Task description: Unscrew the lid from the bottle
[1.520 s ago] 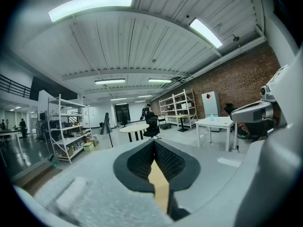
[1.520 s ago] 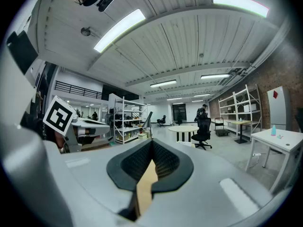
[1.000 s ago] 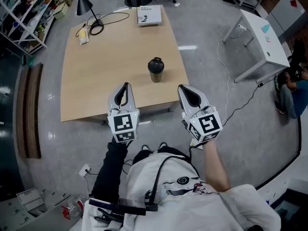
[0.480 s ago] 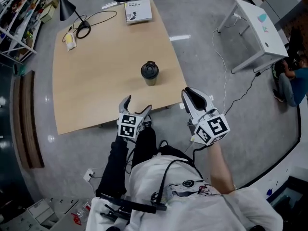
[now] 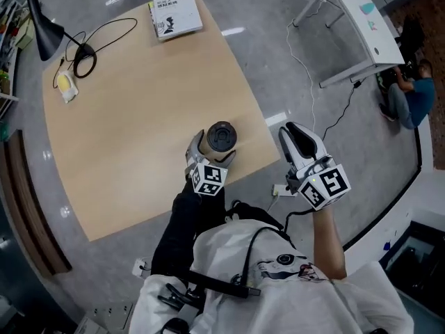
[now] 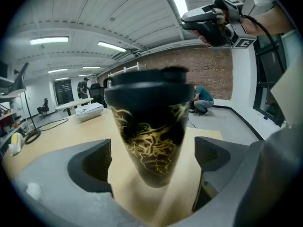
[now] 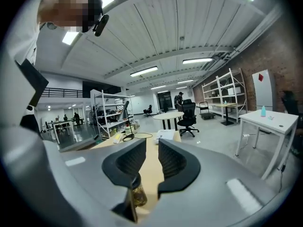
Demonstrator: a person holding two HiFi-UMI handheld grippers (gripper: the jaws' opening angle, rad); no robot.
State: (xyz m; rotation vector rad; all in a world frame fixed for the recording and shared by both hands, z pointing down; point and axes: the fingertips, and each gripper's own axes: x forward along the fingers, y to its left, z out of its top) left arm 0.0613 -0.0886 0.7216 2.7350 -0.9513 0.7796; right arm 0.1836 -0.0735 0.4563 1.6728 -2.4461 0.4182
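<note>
Wooden table (image 5: 132,110), seen from above. Black bottle (image 5: 208,145) with a gold pattern is standing upright near the table's near edge, toward the right corner, its dark lid (image 5: 221,136) sitting on top. Left gripper (image 5: 211,153) is reaching in over the near edge at bottle height; its jaws are spreading wide and the bottle body is standing between them. In the left gripper view a strip of tabletop is showing on each side of the bottle, so the pads are not pressing on it. Right gripper (image 5: 297,134) is hanging off the table's right edge, over the grey floor, well apart from the bottle and raised. Its jaws are parting slightly, with only a narrow slit between them and nothing in it; the table and the small far-off bottle are showing through the gap in the right gripper view. At the far end of the table a book (image 5: 174,15) is lying flat. At the far left corner a black desk lamp (image 5: 45,30) is standing with its looped cable (image 5: 104,37) trailing beside it, and a small yellow object (image 5: 66,83) is lying just beside it. Off to the right, a white side table (image 5: 354,26) is standing on the floor, with a person (image 5: 407,96) crouching near it.
</note>
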